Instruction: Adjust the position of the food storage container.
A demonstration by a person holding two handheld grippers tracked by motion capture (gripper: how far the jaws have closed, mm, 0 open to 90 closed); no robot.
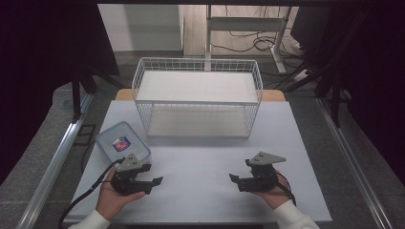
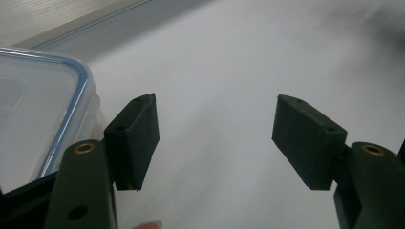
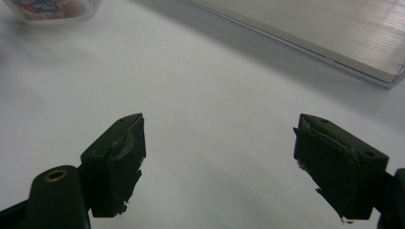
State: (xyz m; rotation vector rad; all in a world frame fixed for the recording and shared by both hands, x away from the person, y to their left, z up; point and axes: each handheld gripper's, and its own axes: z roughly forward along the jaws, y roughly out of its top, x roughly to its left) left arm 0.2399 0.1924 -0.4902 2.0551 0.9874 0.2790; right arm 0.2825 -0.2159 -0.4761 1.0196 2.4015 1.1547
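Note:
A clear plastic box with a blue-rimmed lid (image 1: pixel 122 141) lies at the table's left, a colourful packet showing inside. My left gripper (image 1: pixel 152 185) rests just in front of it, held in a hand, open with nothing between its jaws. In the left gripper view the box (image 2: pixel 38 109) sits beside the left jaw, and the gripper (image 2: pixel 217 138) points over bare white tabletop. My right gripper (image 1: pixel 235 181) lies at the front right, also open and empty. In the right gripper view the gripper (image 3: pixel 217 167) faces the tabletop, with the box (image 3: pixel 52 9) far off at the top left.
A white wire basket rack with two shelves (image 1: pixel 197 98) stands at the back middle of the white table (image 1: pixel 200 157). Its lower shelf edge (image 3: pixel 305 33) shows in the right gripper view. Metal rails run along both sides of the table.

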